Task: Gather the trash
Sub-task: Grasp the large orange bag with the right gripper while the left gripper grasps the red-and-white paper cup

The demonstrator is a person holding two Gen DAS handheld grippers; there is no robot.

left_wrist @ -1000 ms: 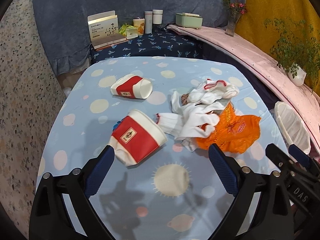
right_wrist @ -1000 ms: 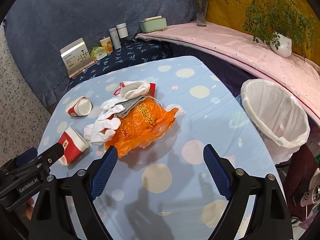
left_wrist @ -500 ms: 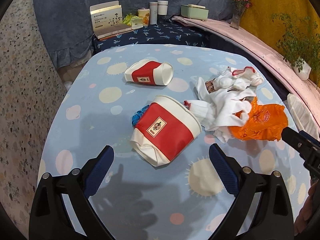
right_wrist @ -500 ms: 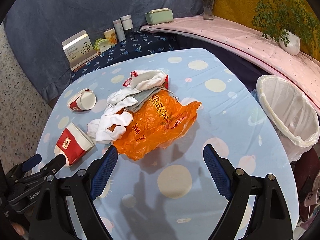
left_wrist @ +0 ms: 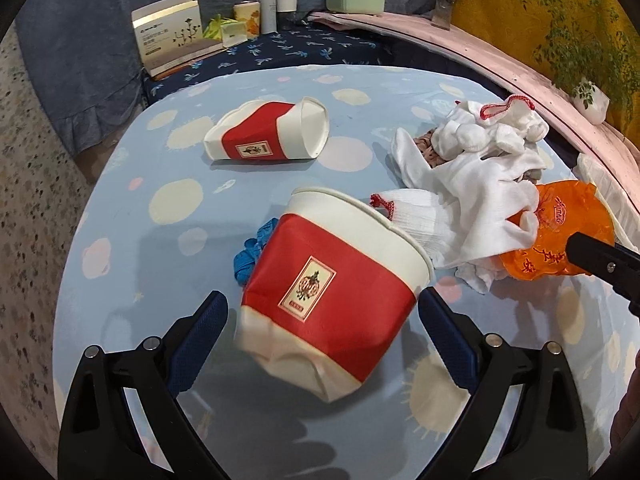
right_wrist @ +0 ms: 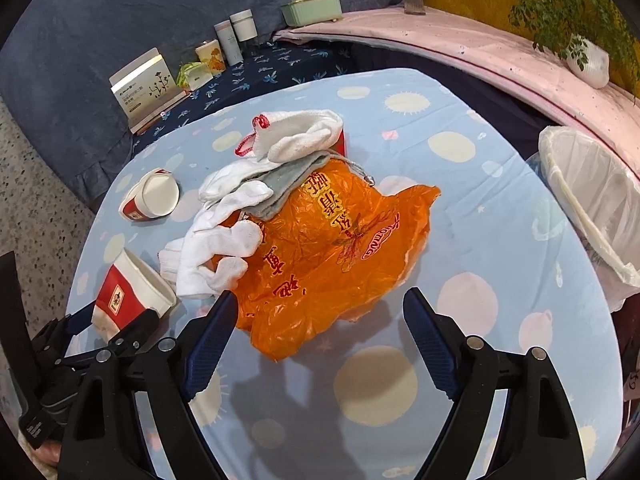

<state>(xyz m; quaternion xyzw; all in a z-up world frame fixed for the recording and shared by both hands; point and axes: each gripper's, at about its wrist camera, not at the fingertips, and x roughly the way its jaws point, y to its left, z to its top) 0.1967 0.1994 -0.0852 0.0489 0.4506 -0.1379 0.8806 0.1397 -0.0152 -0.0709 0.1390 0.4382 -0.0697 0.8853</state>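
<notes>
Lying on its side on the blue spotted surface (left_wrist: 120,216), the crushed red-and-white paper cup (left_wrist: 332,300) sits between the spread fingers of the left gripper (left_wrist: 322,320); the blue pads stand at either side of its dented base, and contact cannot be confirmed; a crumpled blue scrap (left_wrist: 250,252) lies just behind the cup. A second red-and-white cup (left_wrist: 268,136) lies farther back, also on its side. White gloves (left_wrist: 472,184) (some with red cuffs) are heaped beside the near cup and partly overlap the orange plastic bag (right_wrist: 332,248). The right gripper (right_wrist: 318,330) hovers at the near edge of the bag with its fingers wide but closing; the bag's edge lies between them, not pinched. A lined white waste bin (right_wrist: 592,196) stands off the surface's right edge.
</notes>
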